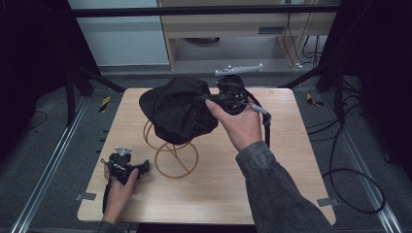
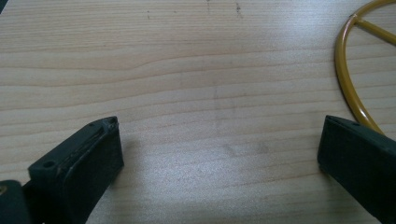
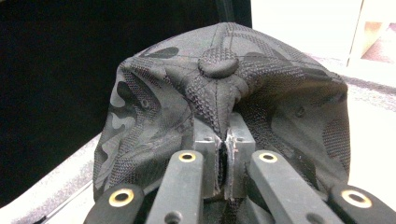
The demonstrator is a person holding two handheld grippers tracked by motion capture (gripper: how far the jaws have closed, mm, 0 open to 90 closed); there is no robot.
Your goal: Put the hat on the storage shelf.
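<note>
Right gripper (image 3: 223, 154): jaws together, clamped on a pinch of cap (image 3: 224, 93) fabric just below the crown button (image 3: 218, 61). Grip is on cloth alone; the fold disappears between the pads.

In the high view the cap (image 1: 177, 109) sits draped over the top of the yellow wire stand (image 1: 176, 160), with the right gripper (image 1: 232, 94) at its right side, near the table's far edge. Right hand (image 1: 238, 126) wraps the gripper body.

Left gripper (image 2: 219, 154): jaws wide apart, nothing between them, bare table (image 2: 187, 70) under them. It rests low at the near left of the table (image 1: 116, 167), well apart from the cap. 1 loop of the stand's base (image 2: 348, 88) runs close by the right jaw.

Step in hand, as I judge it: lifting or settling the cap on the stand.
- Keep the pinch firm; thin fabric could slip out.
- Move straight up or down over the stand's top, not sideways, so the wire does not snag the lining or tip the stand.
- The free left gripper could steady the base ring if the stand rocks.

Around: cable (image 1: 350, 184) coiled on the floor at right, dark frame legs behind, a cabinet (image 1: 233, 29) beyond the table. Nothing else lies on the table in the way.
</note>
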